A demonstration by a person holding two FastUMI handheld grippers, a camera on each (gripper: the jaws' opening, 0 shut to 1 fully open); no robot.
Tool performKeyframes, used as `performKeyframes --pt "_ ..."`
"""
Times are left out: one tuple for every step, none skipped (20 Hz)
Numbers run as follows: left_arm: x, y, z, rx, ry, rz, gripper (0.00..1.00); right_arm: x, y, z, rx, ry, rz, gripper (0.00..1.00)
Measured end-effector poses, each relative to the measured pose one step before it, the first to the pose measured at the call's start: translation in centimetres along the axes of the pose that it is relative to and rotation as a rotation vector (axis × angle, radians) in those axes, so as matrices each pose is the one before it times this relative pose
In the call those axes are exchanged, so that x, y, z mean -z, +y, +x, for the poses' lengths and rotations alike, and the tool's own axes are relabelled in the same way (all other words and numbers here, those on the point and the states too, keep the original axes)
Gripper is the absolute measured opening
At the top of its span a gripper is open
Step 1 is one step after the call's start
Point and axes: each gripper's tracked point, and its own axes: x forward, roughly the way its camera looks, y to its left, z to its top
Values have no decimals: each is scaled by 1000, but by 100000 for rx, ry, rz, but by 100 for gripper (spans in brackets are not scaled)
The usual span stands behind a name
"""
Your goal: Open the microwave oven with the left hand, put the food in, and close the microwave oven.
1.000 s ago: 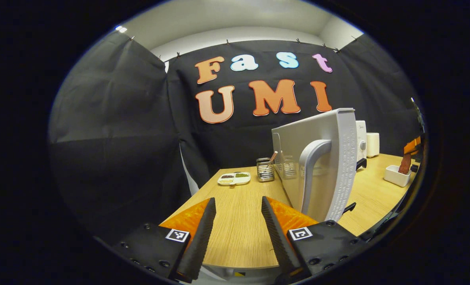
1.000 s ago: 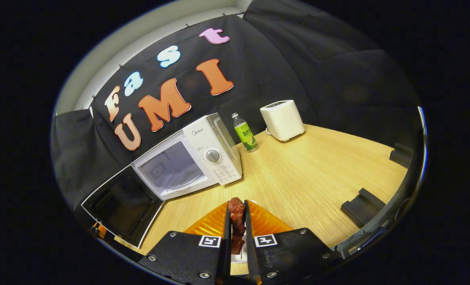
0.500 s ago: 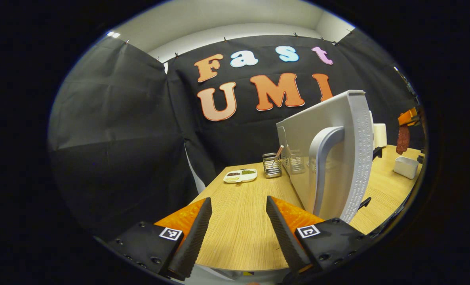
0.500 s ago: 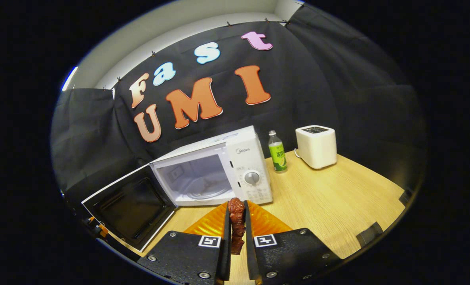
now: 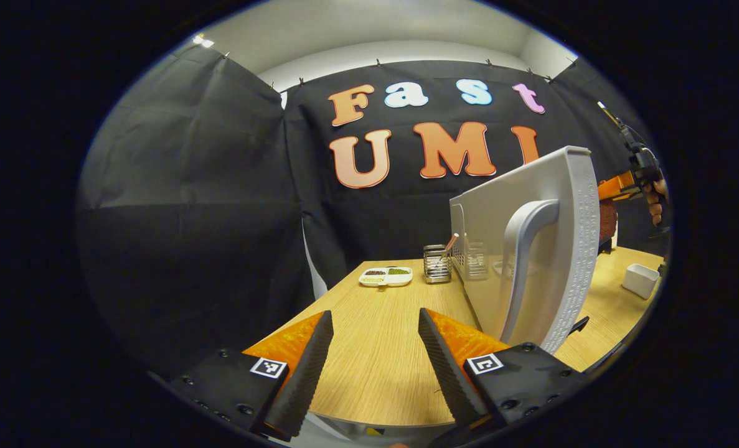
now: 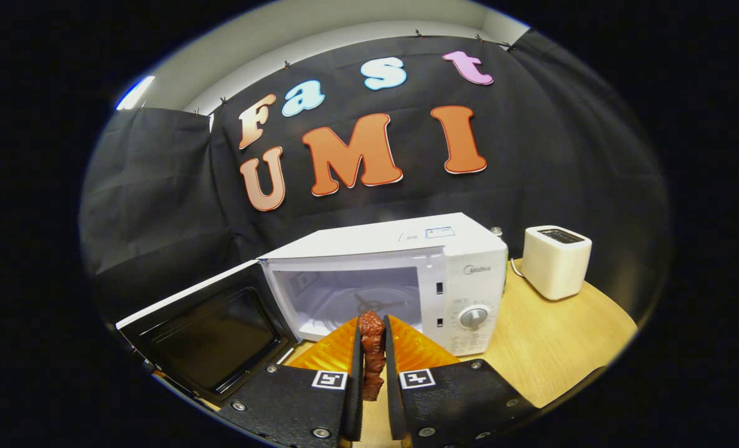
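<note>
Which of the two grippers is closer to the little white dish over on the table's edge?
Right, as best the left gripper view shows. The right gripper, clamped on the food, hangs behind the microwave door, above the white dish. The left gripper sits open across the door.

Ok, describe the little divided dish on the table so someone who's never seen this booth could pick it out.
Start at the open microwave door, seen edge-on in the left gripper view. Just past it on the wooden table stands a metal wire holder; the dish lies beside that, nearer the black wall. It is flat, white and split into compartments of dark, green and yellowish bits.
</note>
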Motion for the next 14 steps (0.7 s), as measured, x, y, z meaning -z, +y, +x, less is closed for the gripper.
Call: performKeyframes --pt "41 40 140 -276 557 636 90 279 702 1054 -1009 1197 274 16" --pt "-12 70 57 252 231 314 90 145 549 1000 -459 817 -24 16" --pt "-125 13 22 189 -9 227 90 69 394 1037 16 501 -328 16" --pt "-42 136 41 -154 5 -29 90 50 274 1052 607 239 -203 16" --pt "-141 149 74 -152 -164 -56 90 -5 68 1060 1101 -377 297 16" --pt "-88 262 -7 -211 -170 -41 90 -177 163 1091 1048 -685 172 17" --pt "-124 194 12 -60 -401 -218 90 -59 130 1147 1106 -973 -157 17" --pt "-103 114 -22 -10 -195 -267 82 31 169 1096 991 -997 -630 17" --pt "-129 250 77 -96 -625 -229 81 -14 182 988 1159 -1261 -186 16" --pt "-53 353 -14 -147 -252 -249 90 162 68 948 1413 -752 750 16" --pt "-66 228 115 -206 -417 -227 90 145 190 1023 1210 -1013 1695 16" --pt "66 346 138 -375 69 -527 90 333 118 733 1369 -403 1964 16" --pt "15 214 134 -303 -228 -828 82 336 -29 771 1624 -1205 2192 16" --pt "111 60 161 -226 -40 -1184 82 209 143 780 1872 -2238 2200 16"
